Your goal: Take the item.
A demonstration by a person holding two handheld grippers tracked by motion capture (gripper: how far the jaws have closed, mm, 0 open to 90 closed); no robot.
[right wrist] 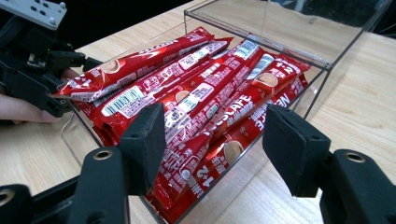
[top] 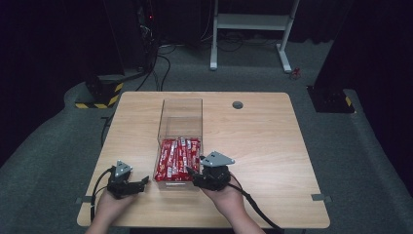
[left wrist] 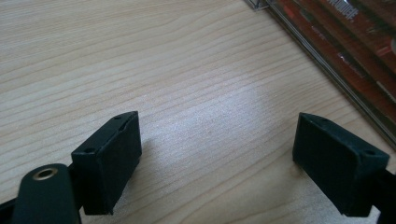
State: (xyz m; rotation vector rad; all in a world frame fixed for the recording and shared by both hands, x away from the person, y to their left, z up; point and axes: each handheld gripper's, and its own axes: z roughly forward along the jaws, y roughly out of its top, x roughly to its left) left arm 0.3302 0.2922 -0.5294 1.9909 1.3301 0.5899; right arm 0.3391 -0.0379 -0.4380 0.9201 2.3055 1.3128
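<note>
A clear plastic box (top: 180,105) stands mid-table. Its far half holds nothing; its near half is packed with several red coffee stick sachets (top: 178,158). My left gripper (top: 141,184) rests low on the wood just left of the box's near end, open, jaws pointing right. In the left gripper view it (left wrist: 219,128) spans bare table, with the box wall (left wrist: 327,70) and sachets (left wrist: 359,32) at upper right. My right gripper (top: 193,174) sits at the box's near right corner, open. In the right gripper view it (right wrist: 215,121) straddles that corner above the sachets (right wrist: 187,79), touching none.
The wooden table (top: 263,146) has a round cable hole (top: 237,105) at the back. The left gripper (right wrist: 32,60) and a hand appear beyond the box in the right gripper view. A white desk frame (top: 248,29) and a yellow-black striped base (top: 100,95) stand on the floor behind.
</note>
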